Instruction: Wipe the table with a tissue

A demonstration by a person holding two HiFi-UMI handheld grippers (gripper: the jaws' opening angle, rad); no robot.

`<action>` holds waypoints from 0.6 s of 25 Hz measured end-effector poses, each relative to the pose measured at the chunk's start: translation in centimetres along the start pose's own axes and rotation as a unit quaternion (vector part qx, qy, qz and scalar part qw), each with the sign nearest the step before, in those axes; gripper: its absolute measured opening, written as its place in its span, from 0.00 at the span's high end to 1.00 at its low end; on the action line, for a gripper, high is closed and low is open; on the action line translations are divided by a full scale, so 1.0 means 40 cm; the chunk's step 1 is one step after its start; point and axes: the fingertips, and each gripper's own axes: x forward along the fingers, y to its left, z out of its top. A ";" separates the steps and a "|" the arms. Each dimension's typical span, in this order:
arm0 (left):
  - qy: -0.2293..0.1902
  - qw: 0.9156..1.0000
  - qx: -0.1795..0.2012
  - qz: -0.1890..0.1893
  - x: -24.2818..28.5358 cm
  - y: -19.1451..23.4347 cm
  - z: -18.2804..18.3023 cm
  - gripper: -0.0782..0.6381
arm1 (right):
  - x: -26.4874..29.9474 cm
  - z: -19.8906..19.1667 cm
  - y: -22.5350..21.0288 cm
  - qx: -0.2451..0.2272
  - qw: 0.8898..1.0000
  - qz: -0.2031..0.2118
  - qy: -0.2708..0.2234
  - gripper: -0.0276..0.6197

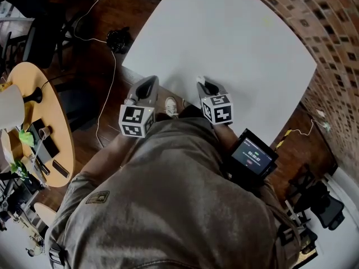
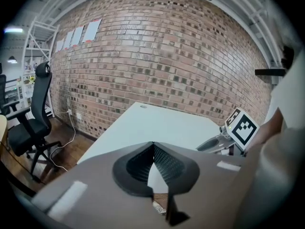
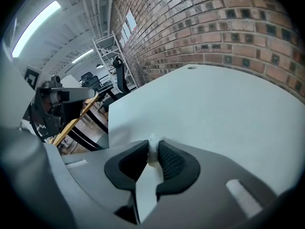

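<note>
The white table [image 1: 224, 38] lies in front of me, its top bare. Both grippers hang at its near edge, close to my body. My right gripper [image 1: 203, 85] is shut on a small wad of white tissue [image 3: 153, 149], which peeks out between the black pads [image 3: 172, 162] in the right gripper view; the table [image 3: 214, 109] stretches ahead of it. In the head view the tissue is hidden. My left gripper [image 1: 147, 88] is shut with nothing in it; its pads [image 2: 167, 162] meet at the tips [image 2: 153, 145]. The table [image 2: 157, 123] lies beyond.
A brick wall [image 2: 167, 61] runs along the table's far side. A round wooden table [image 1: 53, 114] with small items stands to the left. A black office chair [image 2: 28, 123] and floor cables [image 1: 106, 94] are left of the white table. A screen device [image 1: 252, 156] hangs at my waist.
</note>
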 end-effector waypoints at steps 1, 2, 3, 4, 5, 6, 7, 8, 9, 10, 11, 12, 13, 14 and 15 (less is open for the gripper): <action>-0.001 1.000 0.000 0.000 0.000 0.000 0.003 0.89 | -0.008 0.016 -0.010 0.001 1.000 -0.005 -0.011 0.84; -0.003 1.000 0.001 -0.001 0.000 0.001 0.007 0.89 | -0.015 0.033 -0.020 0.002 1.000 -0.010 -0.024 0.84; -0.006 1.000 0.003 -0.002 0.002 0.003 0.011 0.89 | -0.021 0.051 -0.030 0.003 0.999 -0.015 -0.037 0.84; -0.009 1.000 0.005 -0.003 0.005 0.005 0.015 0.89 | -0.027 0.067 -0.040 0.004 0.999 -0.020 -0.048 0.84; -0.012 1.000 0.007 -0.004 0.008 0.005 0.020 0.89 | -0.033 0.079 -0.050 0.005 0.998 -0.025 -0.056 0.84; -0.015 1.000 0.009 -0.004 0.010 0.002 0.025 0.89 | -0.040 0.088 -0.060 0.006 0.998 -0.028 -0.063 0.84; -0.019 1.000 0.011 -0.003 0.011 -0.002 0.031 0.89 | -0.049 0.094 -0.068 0.008 0.997 -0.031 -0.068 0.84; -0.022 1.000 0.013 -0.003 0.010 -0.007 0.037 0.89 | -0.057 0.098 -0.075 0.009 0.997 -0.034 -0.071 0.84; -0.025 1.000 0.014 -0.002 0.009 -0.011 0.043 0.89 | -0.062 0.100 -0.081 0.010 0.997 -0.035 -0.073 0.84; -0.028 1.000 0.014 0.000 0.007 -0.012 0.049 0.89 | -0.063 0.101 -0.086 0.010 0.997 -0.036 -0.074 0.84; -0.029 0.999 0.013 0.003 0.004 -0.012 0.053 0.89 | -0.062 0.099 -0.090 0.011 0.997 -0.036 -0.072 0.84; -0.029 0.999 0.012 0.007 0.001 -0.010 0.056 0.89 | -0.057 0.096 -0.092 0.010 0.997 -0.036 -0.068 0.84; -0.029 0.999 0.011 0.010 -0.003 -0.008 0.057 0.89 | -0.049 0.091 -0.092 0.009 0.997 -0.034 -0.062 0.84; -0.028 0.999 0.010 0.014 -0.009 -0.003 0.056 0.89 | -0.039 0.084 -0.090 0.007 0.998 -0.031 -0.055 0.84; -0.027 0.999 0.009 0.018 -0.014 0.003 0.052 0.89 | -0.028 0.077 -0.087 0.004 0.999 -0.028 -0.046 0.84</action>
